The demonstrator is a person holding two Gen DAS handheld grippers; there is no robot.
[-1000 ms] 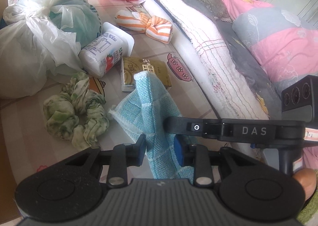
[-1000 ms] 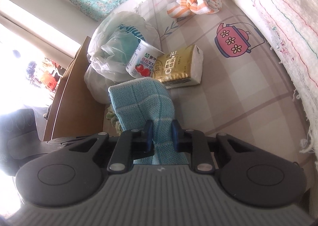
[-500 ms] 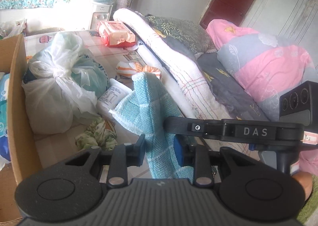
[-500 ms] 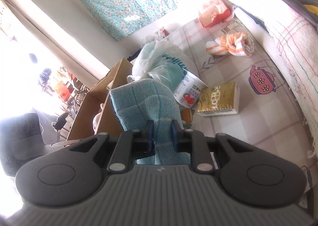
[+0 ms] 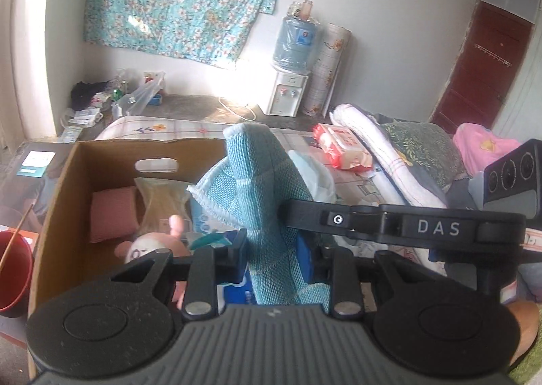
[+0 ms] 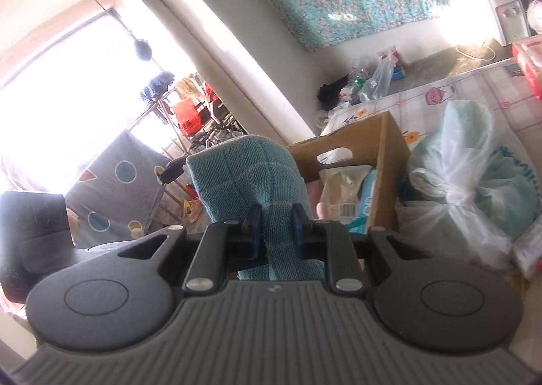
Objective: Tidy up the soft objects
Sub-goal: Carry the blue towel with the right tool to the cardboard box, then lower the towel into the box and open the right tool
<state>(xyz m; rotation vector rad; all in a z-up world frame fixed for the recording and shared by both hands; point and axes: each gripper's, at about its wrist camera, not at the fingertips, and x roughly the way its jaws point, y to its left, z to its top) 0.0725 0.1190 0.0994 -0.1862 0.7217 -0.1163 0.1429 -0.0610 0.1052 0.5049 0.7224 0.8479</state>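
One "DAS" label (image 5: pixel 438 227) — right gripper (image 5: pixel 389 220).

The cloth (image 5: pixel 267 202) rises at the centre of the left wrist view, pinched in the left tool (image 5: pixel 272 247), with the cardboard box (image 5: pixel 64 215) at 9 o'clock of it. In the box lie a plush toy (image 5: pixel 149 247) and a packet (image 5: pixel 162 202). At 2 o'clock, a tissue pack (image 5: pixel 342 151) lies on the mat beside the rolled bedding (image 5: pixel 382 154). At 12 o'clock, behind, stands the water dispenser (image 5: pixel 288 93).
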